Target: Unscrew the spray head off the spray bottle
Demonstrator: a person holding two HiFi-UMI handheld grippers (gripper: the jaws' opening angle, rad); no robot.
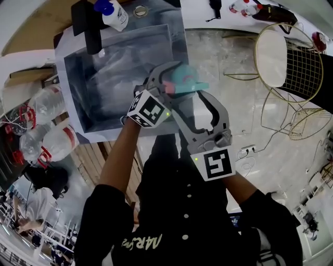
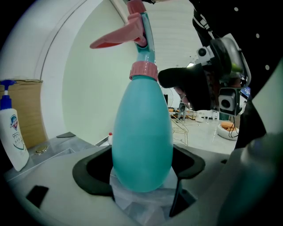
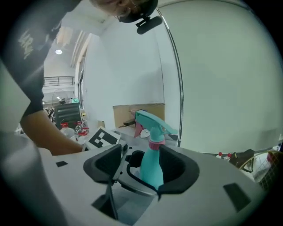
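Clamping the spray bottle between its jaws, the left gripper may let the rounded body spin. The right gripper, jaws open, could close below the spray head

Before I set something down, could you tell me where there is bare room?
The grey tray looks bare in its middle, between the pump bottle at its far edge and the left gripper holding the spray bottle. Left of it, plastic bottles crowd together.

No legible print, even on pump bottle
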